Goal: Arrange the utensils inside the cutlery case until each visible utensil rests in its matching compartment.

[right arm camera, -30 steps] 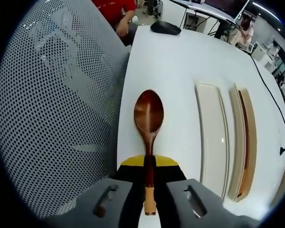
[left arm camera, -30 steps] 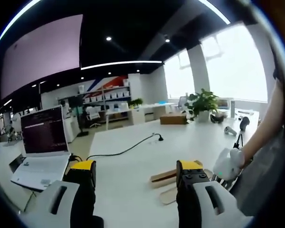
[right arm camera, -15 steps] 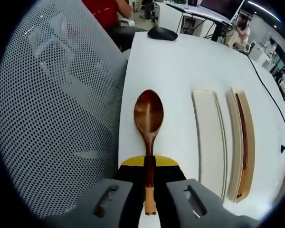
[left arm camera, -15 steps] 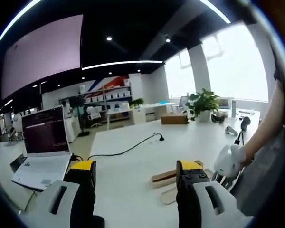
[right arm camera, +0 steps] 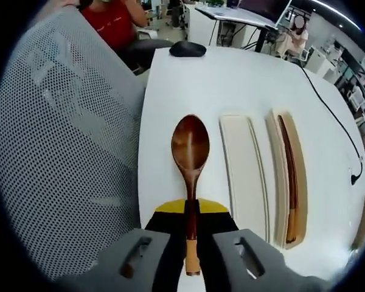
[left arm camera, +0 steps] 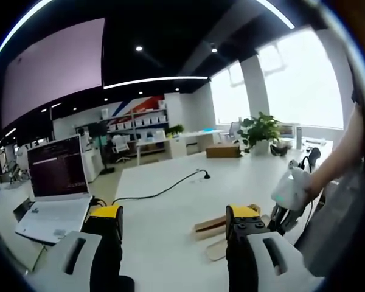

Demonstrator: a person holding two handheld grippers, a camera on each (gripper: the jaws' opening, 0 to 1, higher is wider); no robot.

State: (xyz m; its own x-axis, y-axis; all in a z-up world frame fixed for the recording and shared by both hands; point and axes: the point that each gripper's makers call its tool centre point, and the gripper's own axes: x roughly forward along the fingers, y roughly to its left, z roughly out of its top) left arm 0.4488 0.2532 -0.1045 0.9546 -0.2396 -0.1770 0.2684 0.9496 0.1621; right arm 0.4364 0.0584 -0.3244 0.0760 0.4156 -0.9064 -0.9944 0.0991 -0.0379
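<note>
My right gripper is shut on the handle of a dark wooden spoon, whose bowl points away from me above the white table. Just right of the spoon lies an empty cream case compartment. Beyond that lies a second compartment holding dark chopsticks. My left gripper stands open low over the table with nothing between its fingers. The case shows behind its right jaw. The right gripper hangs at the right in a person's hand.
A grey mesh chair back stands left of the table edge. A black mouse and a black cable lie on the table. A person in red sits beyond. A laptop, a cable and a potted plant stand further off.
The right gripper has lifted and moved with the spoon, so both compartments now sit closer beside the spoon in its view. The left gripper has stayed where it was, open.
</note>
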